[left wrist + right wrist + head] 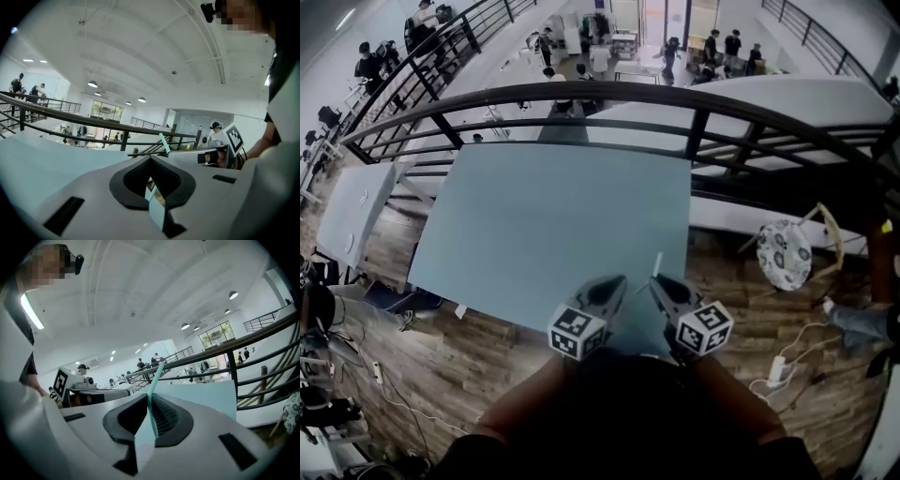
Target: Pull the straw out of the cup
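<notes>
My right gripper hangs over the front edge of the pale blue table, shut on a thin teal straw that sticks up out of its jaws. The right gripper view has the straw running up between the closed pads of the right gripper. Close beside it on the left, my left gripper is shut on a thin pale blue piece; I cannot tell what this piece is. From the left gripper view the straw shows ahead to the right. No cup is visible in any view.
A dark metal railing runs behind the table, with a lower floor and people beyond it. A round patterned stool stands at the right. A power strip and cables lie on the wooden floor. Another table is at the left.
</notes>
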Demonstrator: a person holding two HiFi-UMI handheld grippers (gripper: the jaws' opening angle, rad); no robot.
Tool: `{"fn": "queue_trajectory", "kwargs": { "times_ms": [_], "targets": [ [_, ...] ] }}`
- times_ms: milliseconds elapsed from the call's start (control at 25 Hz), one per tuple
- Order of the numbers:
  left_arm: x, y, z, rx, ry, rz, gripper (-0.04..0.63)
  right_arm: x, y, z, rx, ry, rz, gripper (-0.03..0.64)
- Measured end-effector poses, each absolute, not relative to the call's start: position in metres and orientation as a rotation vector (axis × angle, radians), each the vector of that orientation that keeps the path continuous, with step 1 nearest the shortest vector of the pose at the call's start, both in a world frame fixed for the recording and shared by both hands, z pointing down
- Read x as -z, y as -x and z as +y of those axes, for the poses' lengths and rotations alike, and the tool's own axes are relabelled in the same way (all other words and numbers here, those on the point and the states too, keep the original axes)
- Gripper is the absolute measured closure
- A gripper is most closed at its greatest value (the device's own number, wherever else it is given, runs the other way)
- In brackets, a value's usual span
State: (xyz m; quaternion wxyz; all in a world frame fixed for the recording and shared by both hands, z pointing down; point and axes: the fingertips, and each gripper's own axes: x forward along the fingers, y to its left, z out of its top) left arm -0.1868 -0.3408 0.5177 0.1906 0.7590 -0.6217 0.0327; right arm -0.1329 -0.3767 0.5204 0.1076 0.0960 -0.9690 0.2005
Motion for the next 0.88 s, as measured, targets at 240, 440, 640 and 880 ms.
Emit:
{"fn": "queue_trajectory", "kwargs": {
  "times_ms": [240,440,640,880],
  "targets": [
    [-0.509,0.172,-0.329,-0.072,-2.070,-1.828,0.581,-0.511,0.120,-0.371,-0.569,-0.175,-2.871,0.575],
    [-0.508,0.163,-0.319,-0.076,-2.062,-1.851,0.581,-0.505,0.111,-0.370,-0.532,-0.160,-2.893,0.575],
    [-0.496,0.168,-0.303,-0.033,-2.094,-1.849,0.581,-0.498,0.114,-0.353,-0.525,-0.184,-2.905,0.575],
    [-0.489,0.179,-0.279,-0.031,-2.138,-1.830,0.581,-0.489,0.123,-0.326,-0.523,-0.231,-2.936,0.575]
  ]
}}
